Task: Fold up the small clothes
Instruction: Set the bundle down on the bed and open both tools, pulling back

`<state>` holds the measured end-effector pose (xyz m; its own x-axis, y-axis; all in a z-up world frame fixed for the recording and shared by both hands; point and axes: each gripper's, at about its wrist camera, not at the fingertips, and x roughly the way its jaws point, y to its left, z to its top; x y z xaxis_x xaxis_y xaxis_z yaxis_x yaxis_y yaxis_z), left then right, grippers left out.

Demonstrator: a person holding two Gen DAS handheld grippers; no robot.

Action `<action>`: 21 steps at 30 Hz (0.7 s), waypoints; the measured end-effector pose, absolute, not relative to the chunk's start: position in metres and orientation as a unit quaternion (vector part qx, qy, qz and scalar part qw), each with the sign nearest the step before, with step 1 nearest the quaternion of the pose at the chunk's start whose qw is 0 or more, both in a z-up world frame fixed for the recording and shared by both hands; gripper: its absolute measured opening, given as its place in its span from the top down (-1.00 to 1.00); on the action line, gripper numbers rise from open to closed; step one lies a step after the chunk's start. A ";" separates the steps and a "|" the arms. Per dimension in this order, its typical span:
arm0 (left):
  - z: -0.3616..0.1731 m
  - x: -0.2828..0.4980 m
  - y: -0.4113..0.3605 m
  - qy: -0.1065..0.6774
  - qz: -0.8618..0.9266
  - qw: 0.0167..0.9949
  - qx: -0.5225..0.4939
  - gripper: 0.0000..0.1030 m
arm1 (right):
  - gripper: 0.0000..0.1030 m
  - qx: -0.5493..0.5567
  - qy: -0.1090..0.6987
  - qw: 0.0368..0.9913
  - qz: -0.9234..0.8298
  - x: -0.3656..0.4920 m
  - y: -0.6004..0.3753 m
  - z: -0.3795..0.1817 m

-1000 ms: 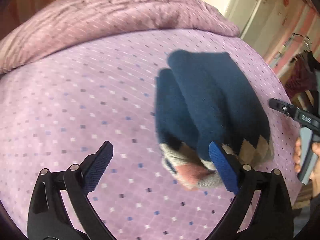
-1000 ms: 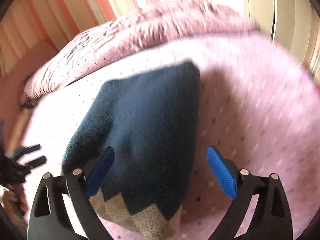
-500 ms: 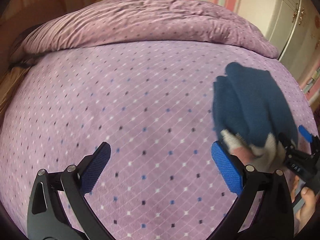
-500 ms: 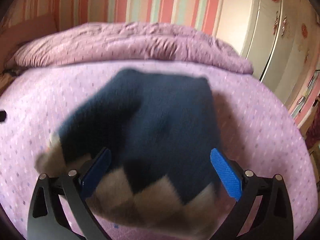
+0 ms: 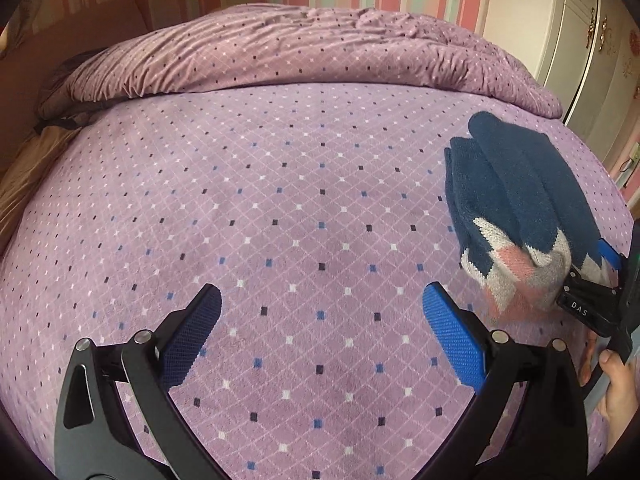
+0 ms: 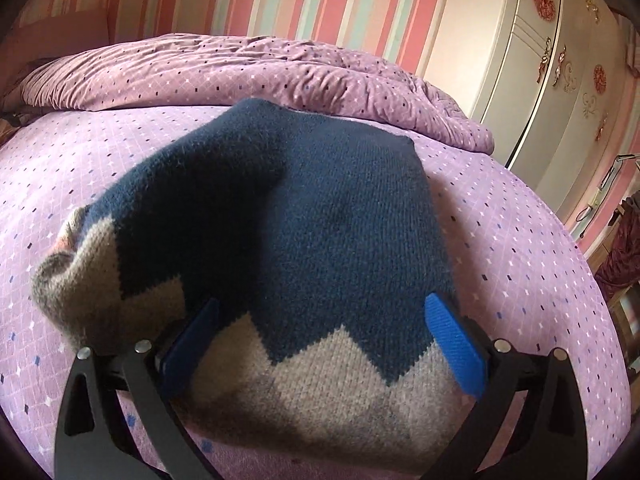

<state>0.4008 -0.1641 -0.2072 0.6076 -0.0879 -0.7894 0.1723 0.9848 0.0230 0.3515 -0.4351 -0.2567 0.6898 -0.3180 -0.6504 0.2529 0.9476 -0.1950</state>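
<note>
A folded dark blue knit sweater (image 6: pixel 320 208) with a grey, pink and white zigzag hem lies on the purple dotted bedspread (image 5: pixel 280 220). My right gripper (image 6: pixel 323 304) is open at its widest, with the sweater's hem end between its blue pads; the left pad sits partly under the knit. In the left wrist view the sweater (image 5: pixel 516 192) is at the right edge, with the right gripper (image 5: pixel 592 280) at its near end. My left gripper (image 5: pixel 322 300) stands open over bare bedspread, well left of the sweater, with nothing between its fingers.
A rumpled purple duvet (image 5: pixel 300 52) is bunched along the far side of the bed. A white wardrobe (image 6: pixel 540 60) stands at the right, beyond the bed's edge. A person's hand (image 5: pixel 616 384) holds the right gripper at the lower right.
My left gripper has drawn away to the left, so the sweater now sits at the right edge of its view. The right gripper has come down around the sweater's hem end.
</note>
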 end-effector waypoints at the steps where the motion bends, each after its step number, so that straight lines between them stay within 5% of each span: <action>1: -0.208 0.400 -0.163 0.436 -0.071 0.896 0.047 -0.94 | -0.97 -0.046 0.359 0.919 -0.155 0.351 -0.435 -0.256; 11: -0.200 0.373 -0.144 0.399 -0.059 0.914 0.033 -0.94 | -0.96 -0.016 0.276 0.952 -0.136 0.313 -0.422 -0.205; 21: -0.180 0.320 -0.128 0.376 -0.055 0.924 0.035 -0.94 | -0.96 -0.028 0.276 0.953 -0.122 0.249 -0.374 -0.159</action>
